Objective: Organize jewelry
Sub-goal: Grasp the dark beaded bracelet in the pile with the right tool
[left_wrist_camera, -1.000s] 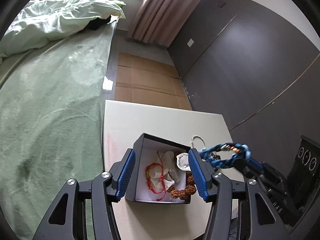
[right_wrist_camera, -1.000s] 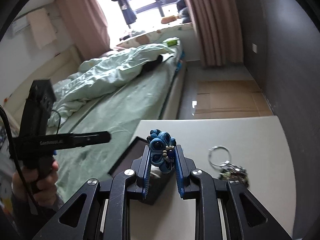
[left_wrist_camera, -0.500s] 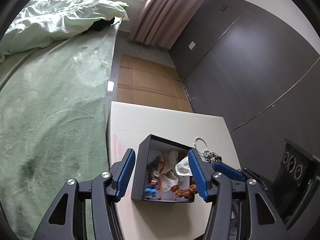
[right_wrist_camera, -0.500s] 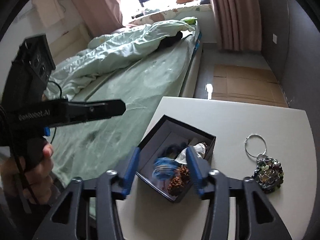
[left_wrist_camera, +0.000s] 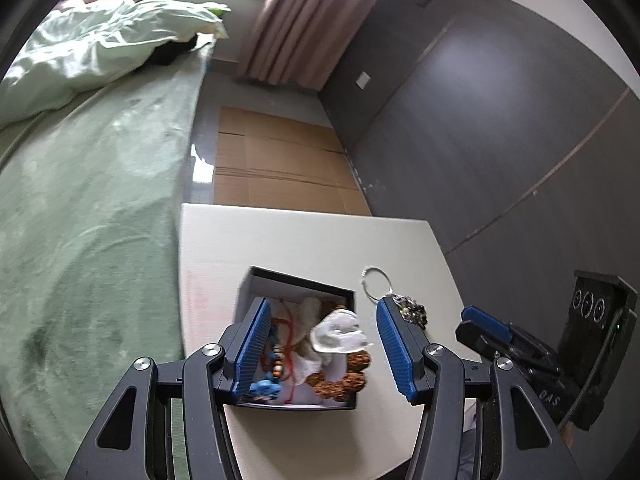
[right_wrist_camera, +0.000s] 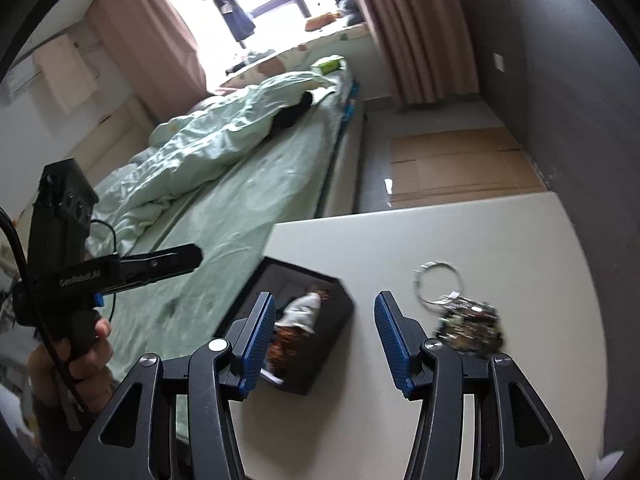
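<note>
A dark open box (left_wrist_camera: 296, 284) is set on the white table (left_wrist_camera: 304, 240), near its left edge. Inside are seen a brown bead bracelet (left_wrist_camera: 340, 376), a red cord (left_wrist_camera: 290, 344), a blue braided piece (left_wrist_camera: 264, 388) and white wrapping (left_wrist_camera: 340, 332). A beaded keychain (right_wrist_camera: 468, 324) with a metal ring (right_wrist_camera: 438, 284) is laid just right of the box.

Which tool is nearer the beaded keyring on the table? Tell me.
Right. The right tool hangs open just beside the beaded keyring, which lies off its right finger. The left tool sits open over the jewelry box, farther away.
</note>
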A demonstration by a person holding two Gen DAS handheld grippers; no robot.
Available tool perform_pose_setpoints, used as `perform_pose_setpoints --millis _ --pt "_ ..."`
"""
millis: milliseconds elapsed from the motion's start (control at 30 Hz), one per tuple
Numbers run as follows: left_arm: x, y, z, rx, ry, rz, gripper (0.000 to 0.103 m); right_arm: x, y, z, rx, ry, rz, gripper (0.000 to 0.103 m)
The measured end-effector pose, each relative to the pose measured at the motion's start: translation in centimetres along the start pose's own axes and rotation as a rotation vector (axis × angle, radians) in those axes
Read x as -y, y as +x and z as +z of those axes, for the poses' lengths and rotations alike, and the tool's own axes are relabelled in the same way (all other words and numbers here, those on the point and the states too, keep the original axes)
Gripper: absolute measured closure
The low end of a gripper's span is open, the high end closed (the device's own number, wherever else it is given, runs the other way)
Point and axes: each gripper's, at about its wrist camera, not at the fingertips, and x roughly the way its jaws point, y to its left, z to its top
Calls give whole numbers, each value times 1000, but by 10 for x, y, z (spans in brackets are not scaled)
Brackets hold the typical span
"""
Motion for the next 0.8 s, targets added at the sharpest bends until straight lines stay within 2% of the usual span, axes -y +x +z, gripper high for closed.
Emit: perform_pose_setpoints --millis 300,533,667,800 --pt "39 27 -5 -47 98 -16 46 46 -5 -7 -39 82 -76 51" --pt "54 45 -9 -63 134 -9 47 87 8 -13 -74 139 -117 51" --pt "57 56 -9 -82 142 -5 47 103 24 -17 -110 154 -116 62" --pt "60 60 -9 -87 147 -4 47 113 42 -20 -154 145 -123 64"
